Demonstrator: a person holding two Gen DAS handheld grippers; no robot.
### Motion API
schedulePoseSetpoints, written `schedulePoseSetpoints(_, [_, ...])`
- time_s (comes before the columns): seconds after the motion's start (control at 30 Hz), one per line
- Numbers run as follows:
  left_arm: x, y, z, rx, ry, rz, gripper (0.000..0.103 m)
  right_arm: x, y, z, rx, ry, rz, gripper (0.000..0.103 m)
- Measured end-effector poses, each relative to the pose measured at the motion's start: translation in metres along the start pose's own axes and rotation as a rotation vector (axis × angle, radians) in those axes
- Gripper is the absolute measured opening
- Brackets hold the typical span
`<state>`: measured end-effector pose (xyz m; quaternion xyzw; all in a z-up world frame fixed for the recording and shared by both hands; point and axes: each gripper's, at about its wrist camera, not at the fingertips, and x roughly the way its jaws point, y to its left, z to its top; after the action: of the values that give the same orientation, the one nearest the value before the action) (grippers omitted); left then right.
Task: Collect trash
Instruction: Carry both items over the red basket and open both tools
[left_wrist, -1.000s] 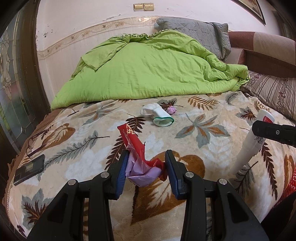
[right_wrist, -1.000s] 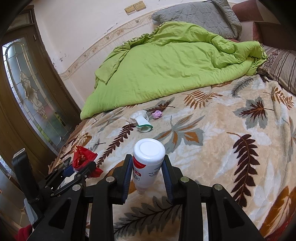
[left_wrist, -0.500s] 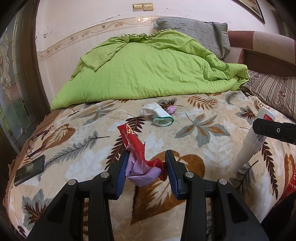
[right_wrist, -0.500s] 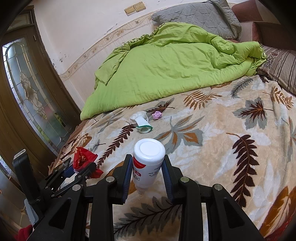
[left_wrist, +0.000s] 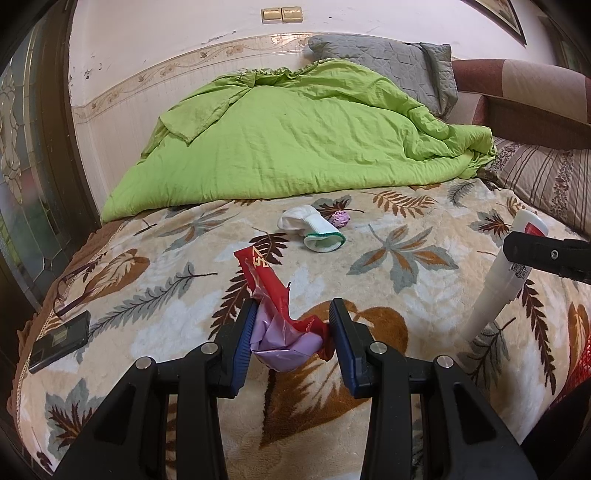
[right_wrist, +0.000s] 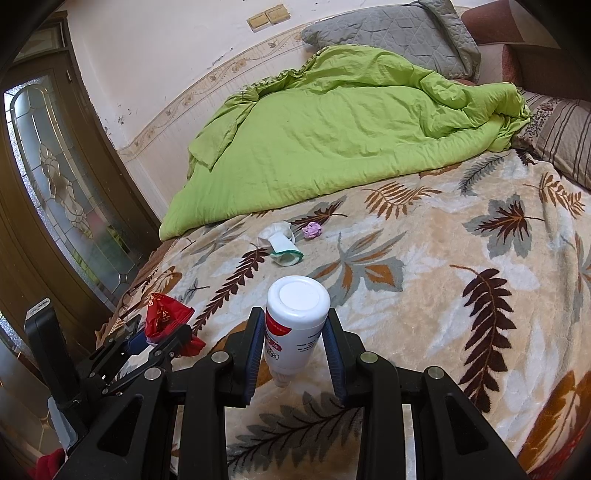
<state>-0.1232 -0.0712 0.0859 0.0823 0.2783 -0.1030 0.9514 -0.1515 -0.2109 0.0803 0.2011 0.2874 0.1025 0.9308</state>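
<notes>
Red wrapper (left_wrist: 266, 286) and a crumpled lilac bag (left_wrist: 284, 341) sit pinched between the blue-padded fingers (left_wrist: 246, 341) of the left gripper (left_wrist: 291, 341), held just above the leaf-patterned blanket (left_wrist: 406, 280) on the bed. Over on the right, the right gripper (right_wrist: 295, 341) has its fingers (right_wrist: 256, 341) clamped on a white bottle (right_wrist: 295, 314), cap end toward the camera, nozzle end pointing down at the blanket. From the left wrist view that bottle (left_wrist: 498, 284) stands tilted at the right edge. Farther up the bed lie a white paper cup (left_wrist: 314, 229) on its side and, just beside it, a small purple paper ball (left_wrist: 340, 218). Behind them, a green quilt (left_wrist: 295, 140) is heaped against a grey pillow (left_wrist: 388, 62). A black phone (left_wrist: 61, 341) rests near the blanket's left edge.
</notes>
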Motion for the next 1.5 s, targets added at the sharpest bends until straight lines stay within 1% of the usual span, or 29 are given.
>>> schedulePoseSetpoints(0.07, [0.001,0.002,0.000,-0.008,-0.003,-0.019,0.038,-0.002,-0.002,0.001,0.003,-0.006,-0.004,0.034])
schedulePoseSetpoints(0.17, [-0.005,0.001,0.000,-0.023,-0.018,-0.085,0.038,-0.013,-0.007,0.004,0.024,-0.029,-0.016,0.034])
schedulePoseSetpoints(0.27, [-0.016,-0.012,0.002,0.012,-0.050,-0.150,0.038,-0.035,-0.019,0.004,0.063,-0.049,-0.011,0.034])
schedulePoseSetpoints(0.37, [-0.032,-0.028,0.007,0.054,-0.085,-0.225,0.038,-0.073,-0.038,-0.003,0.077,-0.073,-0.048,0.034])
schedulePoseSetpoints(0.47, [-0.046,-0.048,0.011,0.074,-0.097,-0.306,0.039,-0.117,-0.062,-0.013,0.106,-0.103,-0.106,0.034])
schedulePoseSetpoints(0.57, [-0.061,-0.072,0.016,0.116,-0.106,-0.407,0.039,-0.166,-0.090,-0.025,0.146,-0.127,-0.195,0.034])
schedulePoseSetpoints(0.63, [-0.069,-0.093,0.017,0.153,-0.106,-0.490,0.039,-0.194,-0.107,-0.032,0.173,-0.139,-0.246,0.034])
schedulePoseSetpoints(0.67, [-0.072,-0.102,0.018,0.167,-0.100,-0.535,0.039,-0.209,-0.115,-0.036,0.186,-0.144,-0.278,0.034])
schedulePoseSetpoints(0.7, [-0.075,-0.114,0.018,0.186,-0.082,-0.601,0.039,-0.224,-0.125,-0.041,0.202,-0.150,-0.314,0.034])
schedulePoseSetpoints(0.73, [-0.077,-0.126,0.018,0.201,-0.062,-0.651,0.039,-0.238,-0.134,-0.045,0.220,-0.156,-0.346,0.034])
schedulePoseSetpoints(0.77, [-0.078,-0.138,0.016,0.211,-0.046,-0.688,0.039,-0.254,-0.147,-0.051,0.249,-0.161,-0.383,0.034])
schedulePoseSetpoints(0.8, [-0.081,-0.149,0.014,0.227,-0.022,-0.741,0.039,-0.266,-0.156,-0.056,0.271,-0.161,-0.409,0.034])
schedulePoseSetpoints(0.87, [-0.084,-0.167,0.008,0.260,0.024,-0.822,0.039,-0.284,-0.173,-0.065,0.311,-0.161,-0.455,0.034])
schedulePoseSetpoints(0.93, [-0.086,-0.180,0.004,0.289,0.054,-0.870,0.039,-0.294,-0.185,-0.074,0.345,-0.154,-0.477,0.034])
schedulePoseSetpoints(1.03, [-0.085,-0.189,-0.005,0.337,0.114,-0.950,0.040,-0.305,-0.203,-0.088,0.387,-0.147,-0.511,0.034])
schedulePoseSetpoints(1.1, [-0.085,-0.189,-0.010,0.358,0.159,-0.994,0.048,-0.304,-0.211,-0.093,0.410,-0.128,-0.515,0.035])
schedulePoseSetpoints(1.13, [-0.083,-0.186,-0.012,0.367,0.182,-1.008,0.058,-0.304,-0.216,-0.097,0.429,-0.123,-0.518,0.036])
schedulePoseSetpoints(1.17, [-0.084,-0.182,-0.014,0.368,0.192,-1.012,0.061,-0.305,-0.218,-0.098,0.440,-0.126,-0.520,0.045])
schedulePoseSetpoints(1.2, [-0.085,-0.179,-0.014,0.367,0.194,-1.011,0.061,-0.306,-0.222,-0.099,0.452,-0.126,-0.524,0.059])
schedulePoseSetpoints(1.23, [-0.088,-0.173,-0.013,0.365,0.195,-1.010,0.061,-0.310,-0.224,-0.100,0.456,-0.135,-0.533,0.062])
schedulePoseSetpoints(1.27, [-0.091,-0.162,-0.013,0.361,0.192,-1.005,0.061,-0.313,-0.224,-0.101,0.453,-0.143,-0.541,0.063])
schedulePoseSetpoints(1.3, [-0.094,-0.163,-0.012,0.358,0.189,-0.994,0.061,-0.314,-0.224,-0.100,0.444,-0.153,-0.547,0.063])
schedulePoseSetpoints(1.33, [-0.095,-0.155,-0.011,0.351,0.188,-0.974,0.061,-0.315,-0.223,-0.098,0.435,-0.159,-0.550,0.063])
schedulePoseSetpoints(1.37, [-0.098,-0.159,-0.010,0.345,0.187,-0.962,0.061,-0.315,-0.222,-0.096,0.428,-0.164,-0.552,0.063])
schedulePoseSetpoints(1.4, [-0.098,-0.146,-0.008,0.330,0.184,-0.943,0.061,-0.315,-0.221,-0.094,0.423,-0.170,-0.551,0.063])
schedulePoseSetpoints(1.43, [-0.099,-0.153,-0.005,0.321,0.181,-0.933,0.061,-0.312,-0.220,-0.092,0.420,-0.172,-0.545,0.063])
schedulePoseSetpoints(1.5, [-0.100,-0.146,0.001,0.304,0.167,-0.903,0.062,-0.307,-0.218,-0.087,0.420,-0.177,-0.521,0.063])
